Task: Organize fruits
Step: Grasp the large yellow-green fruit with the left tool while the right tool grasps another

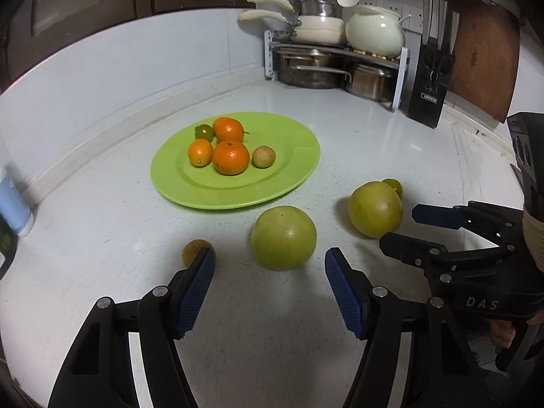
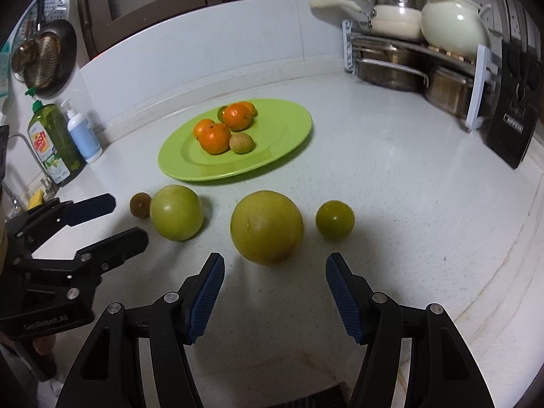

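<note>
A green plate (image 1: 292, 176) (image 2: 289, 125) holds several small fruits: oranges (image 1: 231, 157) (image 2: 213, 137), a green tomato (image 1: 204, 132) and a brown fruit (image 1: 263, 156) (image 2: 241, 143). On the counter lie a green apple (image 1: 284, 238) (image 2: 176, 212), a yellow-green fruit (image 1: 375, 209) (image 2: 267, 227), a small green tomato (image 1: 393, 186) (image 2: 335, 220) and a small brown fruit (image 1: 193, 251) (image 2: 140, 205). My left gripper (image 1: 270, 261) (image 2: 129, 217) is open just before the apple. My right gripper (image 2: 275, 265) (image 1: 397, 224) is open just before the yellow-green fruit.
A pot rack (image 1: 336, 64) (image 2: 418, 64), a knife block (image 1: 428, 88) (image 2: 513, 125) and a wooden board (image 1: 482, 51) stand at the back right. Soap bottles (image 2: 64, 139) stand at the left by the sink.
</note>
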A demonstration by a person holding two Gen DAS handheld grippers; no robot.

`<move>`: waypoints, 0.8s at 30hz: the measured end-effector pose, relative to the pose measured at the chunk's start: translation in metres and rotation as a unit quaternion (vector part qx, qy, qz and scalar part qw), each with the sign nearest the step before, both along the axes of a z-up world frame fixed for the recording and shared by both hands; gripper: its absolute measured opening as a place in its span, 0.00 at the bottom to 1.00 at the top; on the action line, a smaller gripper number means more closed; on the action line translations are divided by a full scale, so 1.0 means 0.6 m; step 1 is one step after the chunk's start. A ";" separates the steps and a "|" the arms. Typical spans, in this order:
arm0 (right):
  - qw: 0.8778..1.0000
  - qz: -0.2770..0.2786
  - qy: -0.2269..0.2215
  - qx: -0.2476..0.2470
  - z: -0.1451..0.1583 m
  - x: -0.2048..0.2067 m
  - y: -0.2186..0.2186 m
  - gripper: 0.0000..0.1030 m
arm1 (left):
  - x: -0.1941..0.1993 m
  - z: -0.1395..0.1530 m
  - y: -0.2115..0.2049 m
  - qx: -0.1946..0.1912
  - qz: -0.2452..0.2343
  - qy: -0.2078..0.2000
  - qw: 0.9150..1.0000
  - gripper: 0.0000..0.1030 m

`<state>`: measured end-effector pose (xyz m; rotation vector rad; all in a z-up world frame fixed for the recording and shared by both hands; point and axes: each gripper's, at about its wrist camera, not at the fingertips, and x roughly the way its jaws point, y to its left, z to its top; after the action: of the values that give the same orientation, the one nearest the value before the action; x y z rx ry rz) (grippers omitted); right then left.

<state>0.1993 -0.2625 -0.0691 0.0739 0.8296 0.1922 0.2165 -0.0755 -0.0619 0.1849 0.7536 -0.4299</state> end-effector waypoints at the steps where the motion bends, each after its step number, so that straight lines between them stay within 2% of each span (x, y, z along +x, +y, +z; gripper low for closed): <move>1: 1.000 0.000 0.001 0.001 -0.002 0.002 0.000 0.61 | 0.006 -0.003 -0.004 0.002 -0.003 0.004 1.000 0.64; 8: 1.000 0.000 0.003 0.003 -0.009 0.016 0.000 0.61 | 0.030 -0.014 -0.019 0.018 -0.007 0.007 1.000 0.62; 14: 1.000 0.000 0.002 0.009 -0.011 0.026 0.000 0.61 | 0.043 -0.023 -0.026 0.015 -0.014 0.017 1.000 0.61; 22: 1.000 0.008 0.001 0.011 -0.012 0.037 0.008 0.55 | 0.052 -0.035 -0.029 -0.006 -0.024 0.043 0.999 0.48; 24: 1.000 0.012 0.002 0.012 -0.013 0.040 0.011 0.52 | 0.053 -0.036 -0.028 -0.009 -0.024 0.044 0.999 0.48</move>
<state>0.2230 -0.2559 -0.0769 0.0863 0.8320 0.2234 0.2483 -0.0922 -0.0834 0.1686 0.8334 -0.4931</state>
